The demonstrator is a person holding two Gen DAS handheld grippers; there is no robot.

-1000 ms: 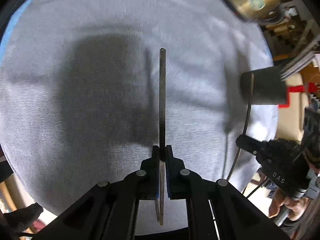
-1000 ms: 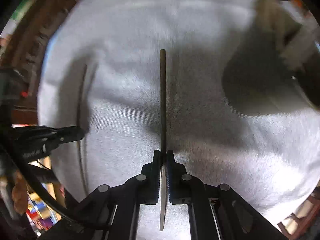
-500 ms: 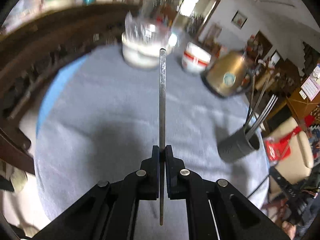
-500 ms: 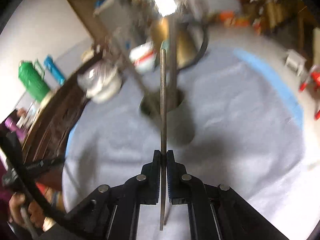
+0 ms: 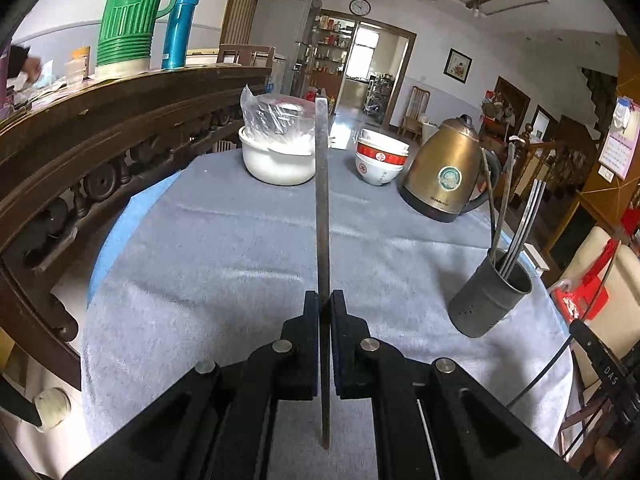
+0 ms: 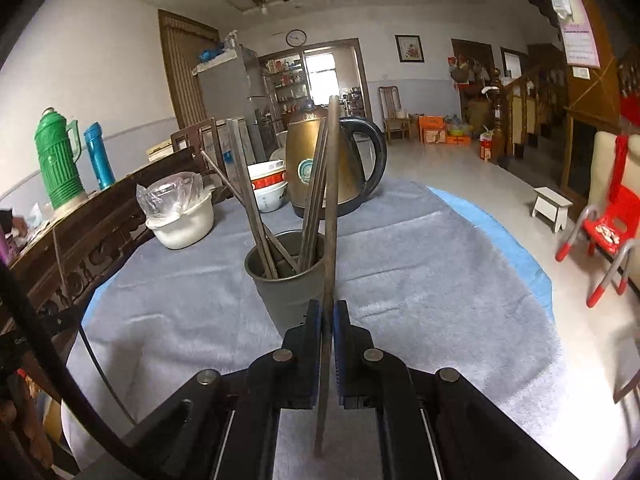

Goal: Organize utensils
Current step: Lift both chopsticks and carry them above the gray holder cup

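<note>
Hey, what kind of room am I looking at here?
Most likely a home's dining and living room: a cloth-covered table bearing a brass-coloured kettle and stacked bowls, a fridge behind, and an open doorway beyond.

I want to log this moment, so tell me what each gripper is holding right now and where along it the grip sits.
Each holds one metal chopstick near its lower end: left gripper on left chopstick, right gripper on right chopstick.
</note>
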